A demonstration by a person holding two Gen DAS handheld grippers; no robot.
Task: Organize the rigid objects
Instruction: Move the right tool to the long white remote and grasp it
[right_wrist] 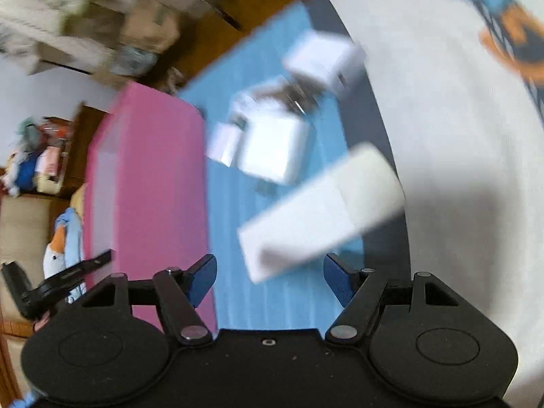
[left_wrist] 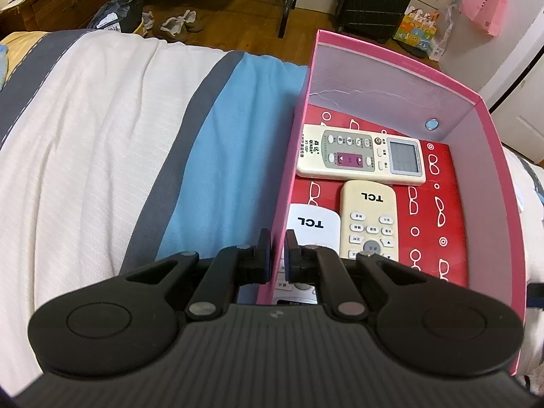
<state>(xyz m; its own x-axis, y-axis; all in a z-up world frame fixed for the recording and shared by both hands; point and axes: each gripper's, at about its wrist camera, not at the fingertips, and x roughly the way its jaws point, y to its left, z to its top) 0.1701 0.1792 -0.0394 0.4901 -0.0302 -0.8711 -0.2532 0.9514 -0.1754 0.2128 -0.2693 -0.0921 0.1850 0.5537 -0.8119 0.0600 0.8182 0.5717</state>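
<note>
While the left tongs pinch the pink box wall, the right tongs hang spread and empty over a white remote beside the box: light, stiff, slippery, best gripped across its narrow sides.

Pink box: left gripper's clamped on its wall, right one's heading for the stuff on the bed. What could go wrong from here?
1. The left gripper pinches only the thin wall of the pink box; a tug could tip it and shift the three remotes.
2. The right gripper is open, its view blurred; it may nudge the white remote rather than straddle it.
</note>
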